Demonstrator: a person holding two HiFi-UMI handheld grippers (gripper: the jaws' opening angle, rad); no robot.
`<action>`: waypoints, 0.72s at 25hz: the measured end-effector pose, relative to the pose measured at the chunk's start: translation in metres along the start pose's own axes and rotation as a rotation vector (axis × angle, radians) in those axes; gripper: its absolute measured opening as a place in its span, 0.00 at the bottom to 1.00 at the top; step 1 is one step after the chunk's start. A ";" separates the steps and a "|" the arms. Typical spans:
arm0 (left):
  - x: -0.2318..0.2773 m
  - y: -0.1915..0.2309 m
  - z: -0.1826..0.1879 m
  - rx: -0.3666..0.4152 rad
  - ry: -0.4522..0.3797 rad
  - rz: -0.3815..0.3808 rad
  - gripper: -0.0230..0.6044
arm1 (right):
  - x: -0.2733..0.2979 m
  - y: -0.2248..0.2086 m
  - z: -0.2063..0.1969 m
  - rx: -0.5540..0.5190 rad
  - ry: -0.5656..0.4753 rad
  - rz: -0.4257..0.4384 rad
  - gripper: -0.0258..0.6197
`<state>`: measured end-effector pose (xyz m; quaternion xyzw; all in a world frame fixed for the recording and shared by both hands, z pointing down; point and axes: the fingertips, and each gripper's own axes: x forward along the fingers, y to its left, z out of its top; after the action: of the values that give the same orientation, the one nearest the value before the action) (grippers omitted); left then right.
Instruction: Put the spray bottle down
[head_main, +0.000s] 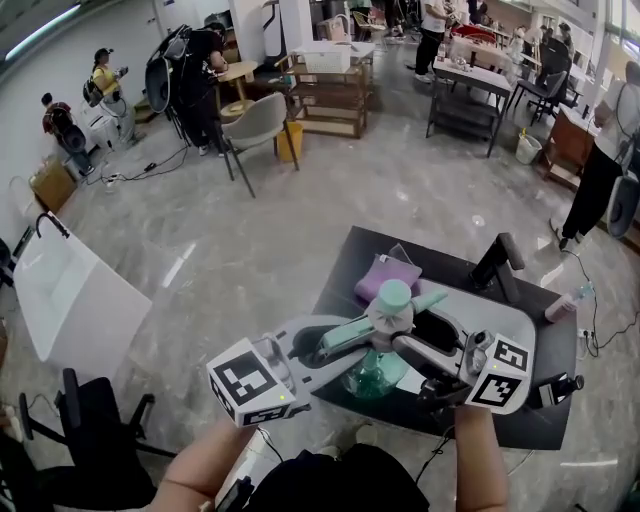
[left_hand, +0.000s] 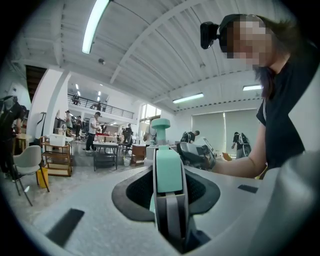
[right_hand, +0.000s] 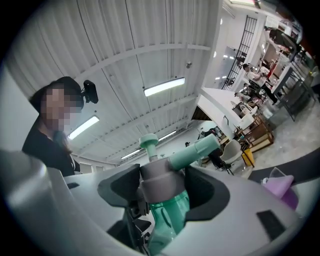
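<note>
Careful: your right gripper (right_hand: 160, 186) clamps the spray bottle (head_main: 377, 376) at its grey collar, and your left gripper (left_hand: 169, 192) pinches its mint trigger lever (left_hand: 169, 167), above the black table (head_main: 505, 425). Squeeze harder and it may spray; let go tilted and it could topple.

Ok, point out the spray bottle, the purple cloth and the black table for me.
spray bottle (head_main: 372, 378): head view, translucent green body.
purple cloth (head_main: 386, 274): head view, its middle.
black table (head_main: 535, 305): head view, bare top, right side.
</note>
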<state>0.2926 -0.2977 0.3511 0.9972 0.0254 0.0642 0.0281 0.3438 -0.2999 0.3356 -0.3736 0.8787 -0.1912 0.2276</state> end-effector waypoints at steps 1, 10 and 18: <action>0.000 0.003 -0.001 -0.003 0.000 0.011 0.21 | 0.003 -0.003 0.000 0.005 0.006 0.008 0.45; 0.003 0.023 -0.014 0.023 0.008 0.106 0.21 | 0.014 -0.026 -0.006 0.024 0.049 0.097 0.46; -0.002 0.043 -0.024 0.026 -0.011 0.173 0.21 | 0.033 -0.042 -0.013 0.019 0.088 0.153 0.46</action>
<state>0.2892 -0.3397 0.3768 0.9963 -0.0603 0.0607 0.0098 0.3402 -0.3492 0.3589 -0.2944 0.9119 -0.1978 0.2063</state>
